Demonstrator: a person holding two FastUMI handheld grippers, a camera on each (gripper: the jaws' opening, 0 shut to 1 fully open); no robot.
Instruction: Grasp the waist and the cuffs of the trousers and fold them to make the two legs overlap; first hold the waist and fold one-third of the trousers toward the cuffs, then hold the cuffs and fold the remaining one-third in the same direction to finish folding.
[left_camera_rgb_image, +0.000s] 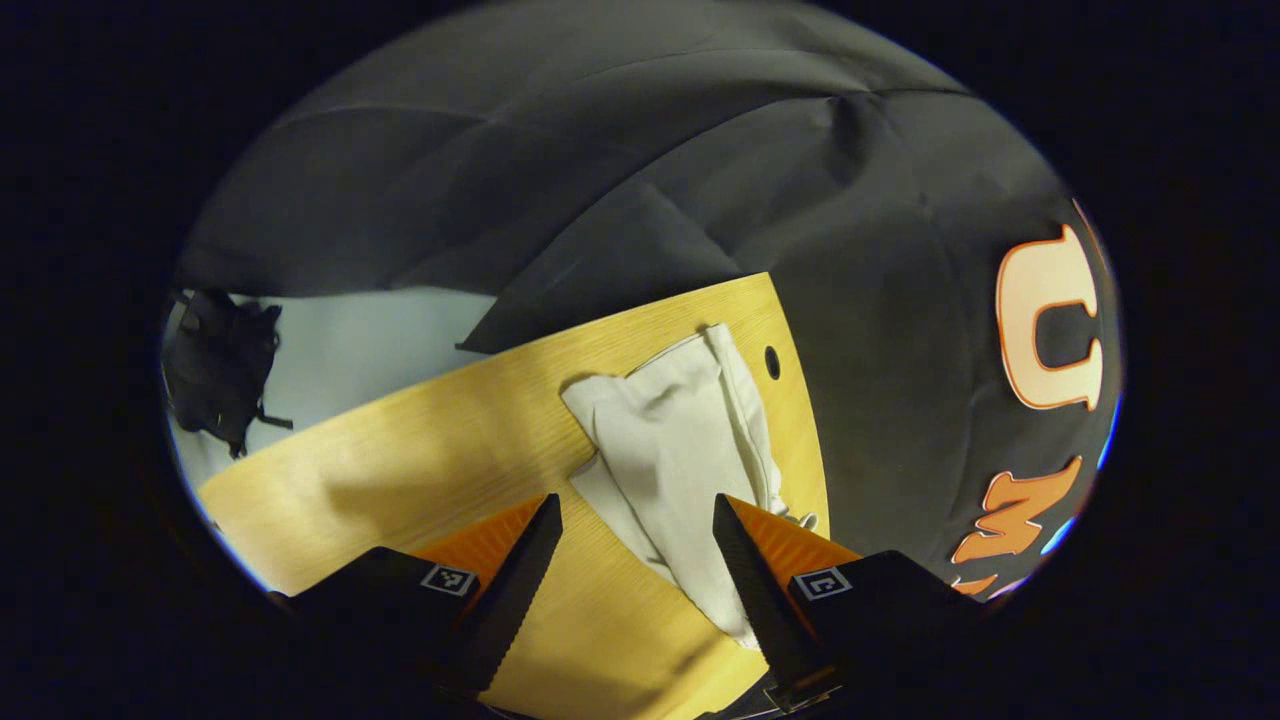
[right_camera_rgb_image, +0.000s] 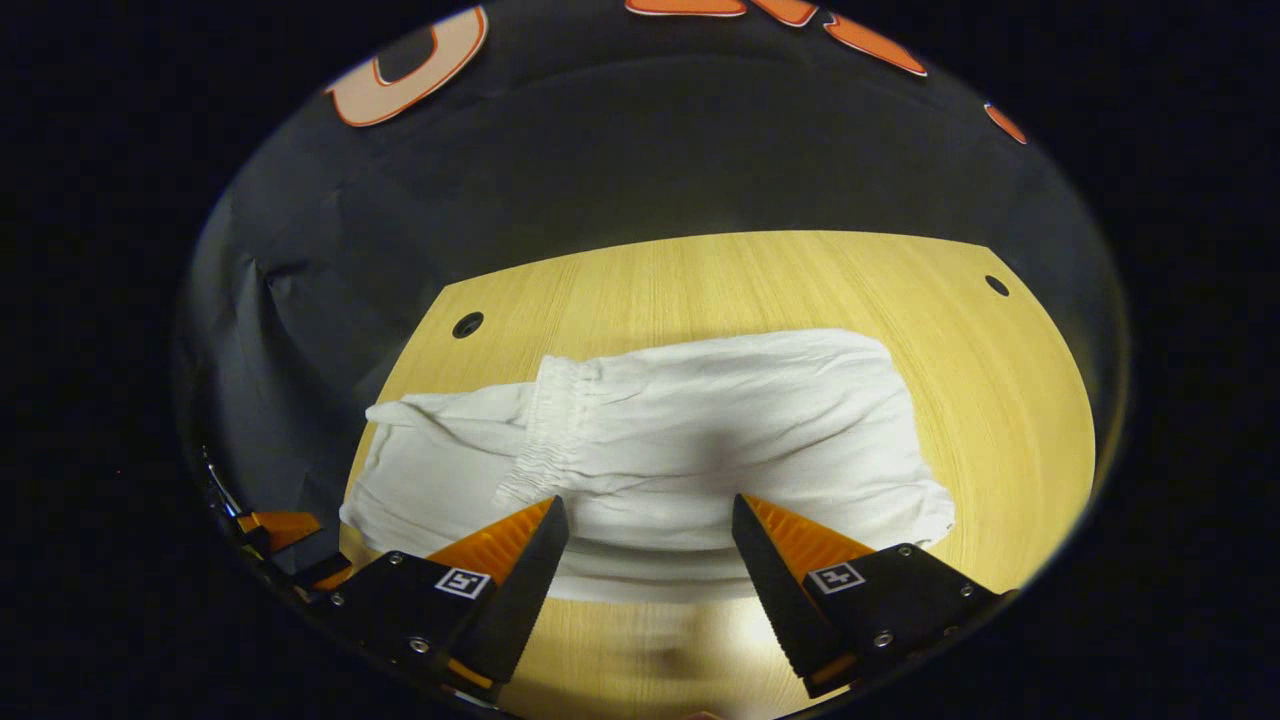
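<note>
While poised above the wooden table (left_camera_rgb_image: 420, 450) in the left gripper view, left gripper (left_camera_rgb_image: 637, 505) spread wide, gripping nothing, white trousers (left_camera_rgb_image: 680, 440) at centre-right. At bottom centre of the right gripper view, right gripper (right_camera_rgb_image: 650, 510) likewise wide, trousers (right_camera_rgb_image: 700, 440) lying across mid-frame, elastic waistband (right_camera_rgb_image: 550, 430) left of centre.

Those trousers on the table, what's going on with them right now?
White trousers lie folded on the wooden table, the elastic waist laid over the legs. The left gripper and right gripper both hover open above the cloth, holding nothing.
</note>
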